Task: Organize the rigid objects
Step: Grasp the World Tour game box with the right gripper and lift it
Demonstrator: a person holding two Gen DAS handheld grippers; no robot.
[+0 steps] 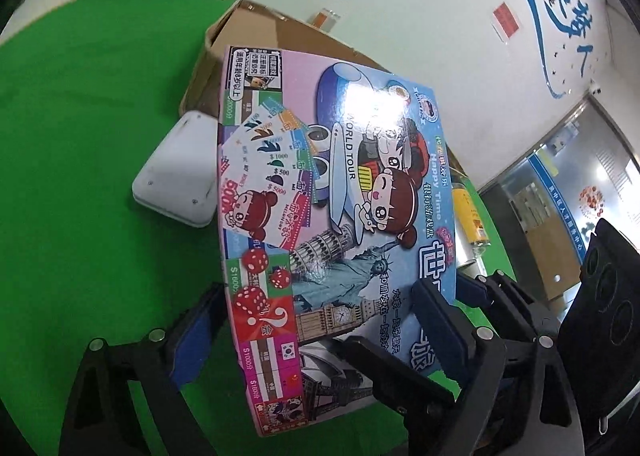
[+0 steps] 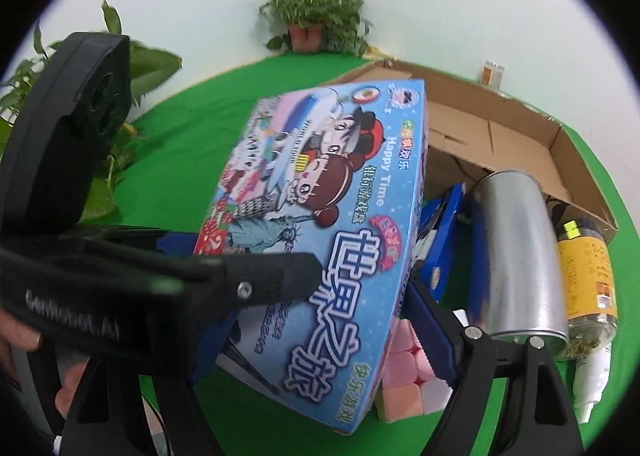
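Both tools (image 1: 320,320) (image 2: 320,296) clamp the tilted game box (image 1: 328,191) lengthwise toward the carton (image 2: 500,135).

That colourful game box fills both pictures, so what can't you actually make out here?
- Cardboard box: its inside floor, hidden by the game box in both views.
- White device: its right part lies behind the game box, left wrist view.
- Pink cube: partly covered by the game box and the right gripper.
- Yellow-labelled jar: label too blurred to read.
- Left gripper: how firmly its jaws hold.
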